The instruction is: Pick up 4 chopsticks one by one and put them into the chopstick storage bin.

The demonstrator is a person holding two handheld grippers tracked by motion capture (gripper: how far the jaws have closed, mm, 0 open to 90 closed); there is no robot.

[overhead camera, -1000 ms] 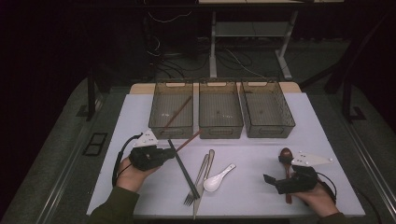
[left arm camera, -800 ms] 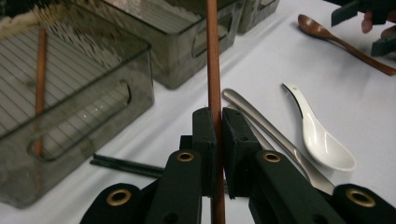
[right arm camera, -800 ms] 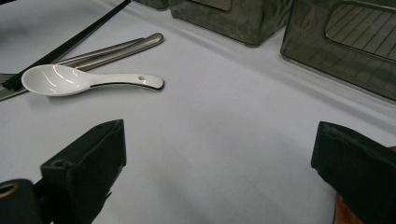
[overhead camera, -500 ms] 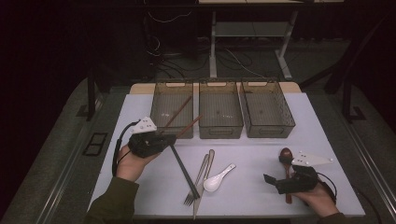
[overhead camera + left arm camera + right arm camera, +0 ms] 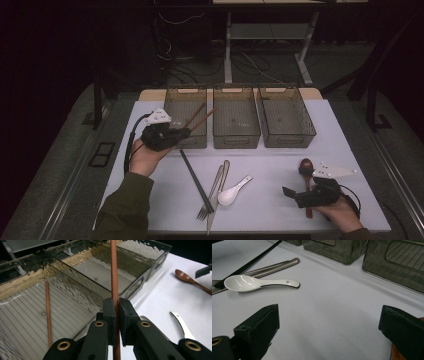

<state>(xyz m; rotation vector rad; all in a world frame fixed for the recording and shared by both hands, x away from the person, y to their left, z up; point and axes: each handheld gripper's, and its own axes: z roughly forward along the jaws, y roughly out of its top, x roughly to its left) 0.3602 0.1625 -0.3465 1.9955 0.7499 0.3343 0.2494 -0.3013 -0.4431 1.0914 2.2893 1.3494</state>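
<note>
The left tongs (image 5: 186, 131) are pinching a brown wooden chopstick (image 5: 114, 277) at the front rim of the leftmost bin (image 5: 170, 107), with the stick's far end angled up over that bin. A second brown chopstick (image 5: 48, 312) already lies on that bin's ribbed floor.

The right tongs (image 5: 289, 192) rest on the counter (image 5: 350, 145), well to the right of that bin, jaws spread wide with nothing between them; a wooden spoon (image 5: 306, 166) lies just beside them.

The grip sits low on the stick, so the long free end could swing or slip out if the squeeze eases. Released too near the rim, the stick may catch on the bin wall and tip back onto the counter beside the black chopsticks (image 5: 196, 182), fork (image 5: 212, 192) and white soup spoon (image 5: 257, 283).

No brand, label or writing can be read anywhere.
</note>
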